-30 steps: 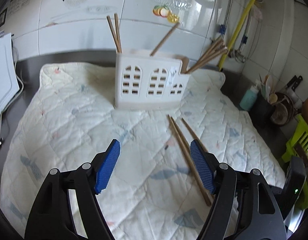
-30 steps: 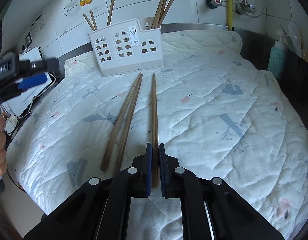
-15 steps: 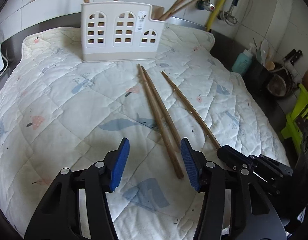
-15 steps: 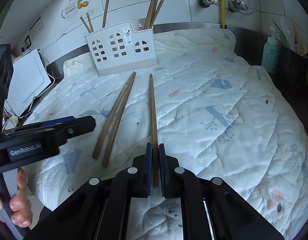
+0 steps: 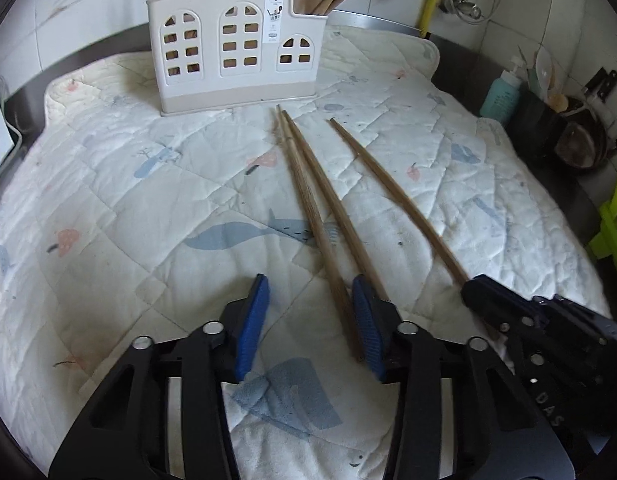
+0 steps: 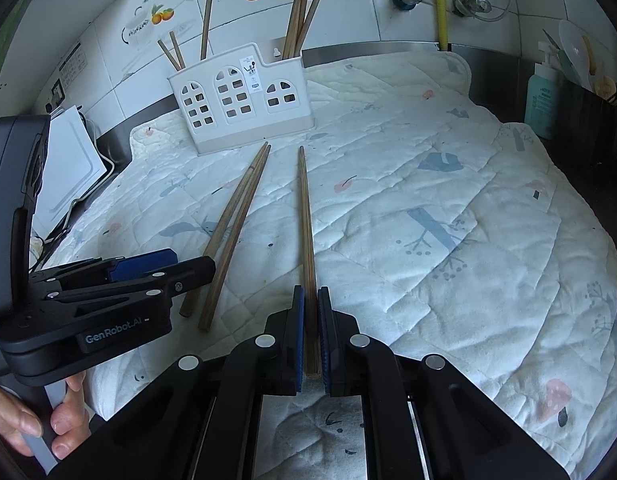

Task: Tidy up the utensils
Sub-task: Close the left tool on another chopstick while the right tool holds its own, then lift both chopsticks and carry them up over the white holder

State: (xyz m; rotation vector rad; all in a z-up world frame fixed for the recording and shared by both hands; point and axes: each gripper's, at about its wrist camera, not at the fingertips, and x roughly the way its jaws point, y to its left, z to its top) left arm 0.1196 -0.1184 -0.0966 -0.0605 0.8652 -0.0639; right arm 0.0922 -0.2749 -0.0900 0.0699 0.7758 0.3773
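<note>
The right gripper (image 6: 311,336), at lower centre, has its jaws clamped on a single chopstick (image 6: 306,236), while the left gripper (image 5: 308,324) gapes beside a pair (image 5: 320,216).

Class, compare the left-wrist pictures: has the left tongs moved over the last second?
Yes. The left tongs have dropped toward the quilt and shifted right, now straddling the paired chopsticks; the white holder appears higher.

Soft even daylight; faint shadows; sharp centre (strong fisheye bending, dark corners)
</note>
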